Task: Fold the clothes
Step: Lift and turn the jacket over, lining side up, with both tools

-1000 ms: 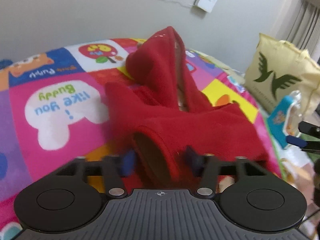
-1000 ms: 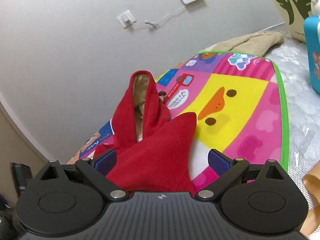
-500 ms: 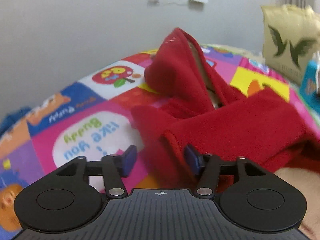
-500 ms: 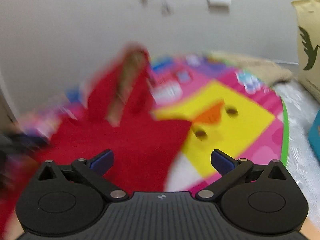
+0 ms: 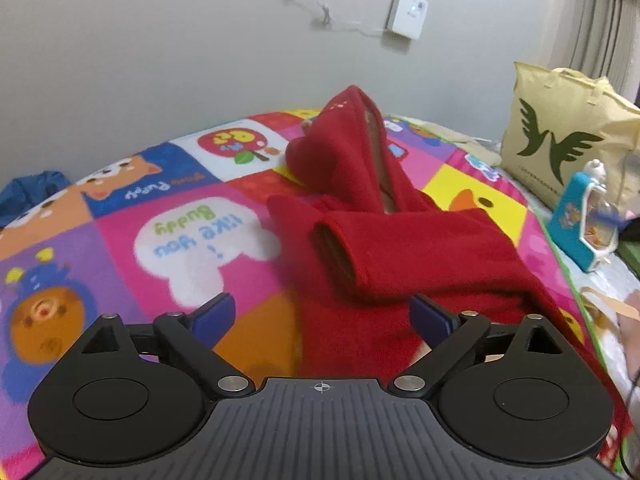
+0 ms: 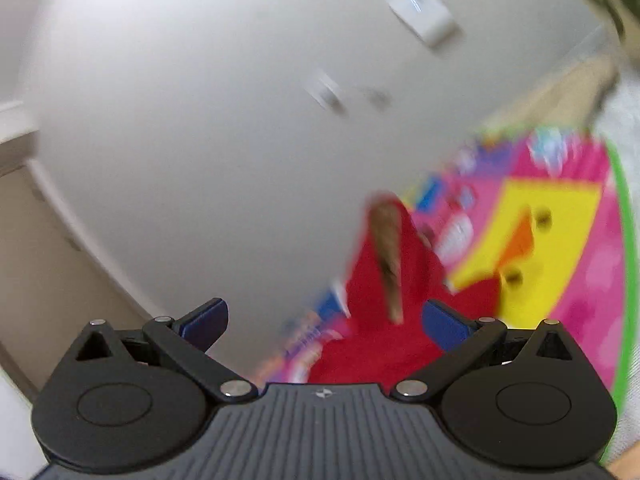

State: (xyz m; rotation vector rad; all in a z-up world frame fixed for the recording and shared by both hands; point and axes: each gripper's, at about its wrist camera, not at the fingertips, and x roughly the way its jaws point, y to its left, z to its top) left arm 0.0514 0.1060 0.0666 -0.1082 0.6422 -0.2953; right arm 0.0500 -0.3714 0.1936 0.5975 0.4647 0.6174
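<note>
A grey wall (image 5: 160, 60) filled the far half of both views, and below it a patchwork play mat (image 5: 120, 216) of pink, purple, orange and yellow cartoon panels covered the surface from the near edge to the wall. On the mat lay the red hooded garment (image 5: 420, 256), right of centre in the left wrist view: its hood (image 5: 348, 140) stood up at the far end with a tan lining showing along the opening, and one sleeve (image 5: 392, 252) was laid across the body so that its open cuff faced left. To the right, off the mat, a cream tote bag (image 5: 568, 148) printed with a dark green bird stood upright near the wall, with a blue toy-like container (image 5: 580, 224) just in front of it. A crumpled blue cloth (image 5: 28, 196) sat at the far left edge of the mat. On the wall a small white box (image 5: 406, 14) hung with a thin cable running to a plug further left. The left gripper (image 5: 320, 316) hovered at the near edge of the garment with its blue-padded jaws spread wide, red fabric lying beneath the gap and nothing held between the pads. The right wrist view was heavily blurred; the right gripper (image 6: 324, 320) likewise had its jaws wide apart and empty, tilted, with the red garment (image 6: 384, 320) beyond it and a yellow panel of the mat (image 6: 560, 240) to its right.
</note>
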